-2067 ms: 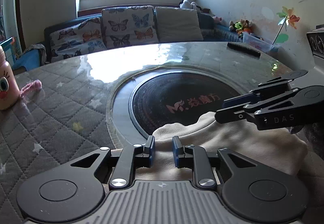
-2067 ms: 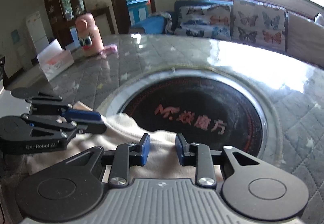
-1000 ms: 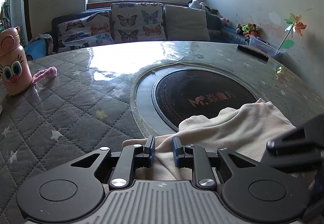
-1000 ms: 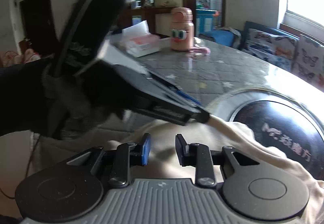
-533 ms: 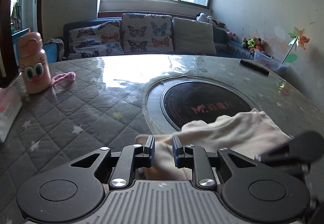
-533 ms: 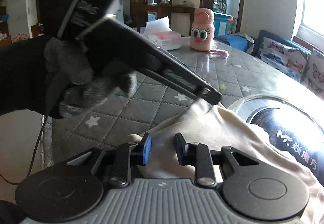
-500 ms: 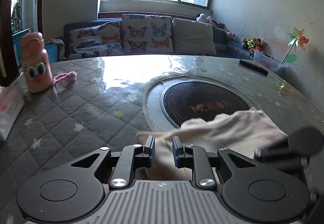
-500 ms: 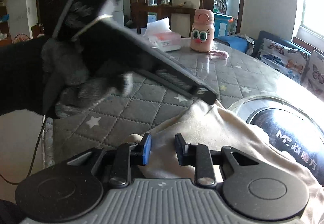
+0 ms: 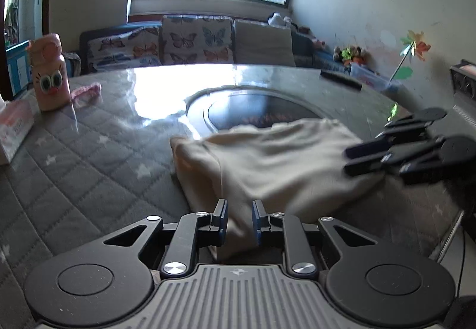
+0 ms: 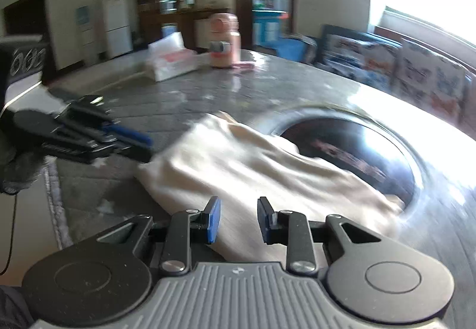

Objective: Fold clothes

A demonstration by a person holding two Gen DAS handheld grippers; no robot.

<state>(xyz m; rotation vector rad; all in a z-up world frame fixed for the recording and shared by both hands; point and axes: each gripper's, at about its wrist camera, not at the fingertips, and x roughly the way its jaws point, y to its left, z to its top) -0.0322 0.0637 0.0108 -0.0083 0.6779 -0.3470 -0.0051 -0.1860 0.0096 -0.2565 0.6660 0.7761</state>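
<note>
A cream garment [image 9: 276, 159] lies folded over on the quilted grey table cover [image 9: 89, 168], partly over the dark round inset [image 9: 261, 111]. My left gripper [image 9: 239, 221] is open, its fingers astride the garment's near corner without gripping it. My right gripper [image 10: 238, 217] is open above the garment [image 10: 238, 168] in the right wrist view. In the left wrist view the right gripper [image 9: 366, 156] hovers at the garment's right edge. In the right wrist view the left gripper [image 10: 139, 147] sits at its left edge.
A pink bottle with cartoon eyes [image 9: 49, 73] and a pink cord [image 9: 86, 90] stand at the far left, with a tissue pack [image 10: 172, 61] near them. A dark remote [image 9: 340, 80] lies at the far right. A sofa with butterfly cushions [image 9: 190, 43] is behind the table.
Both grippers have let go of the garment and pulled back toward the table's near edge. The garment now lies flat, folded over. The right gripper's jaws have widened.
</note>
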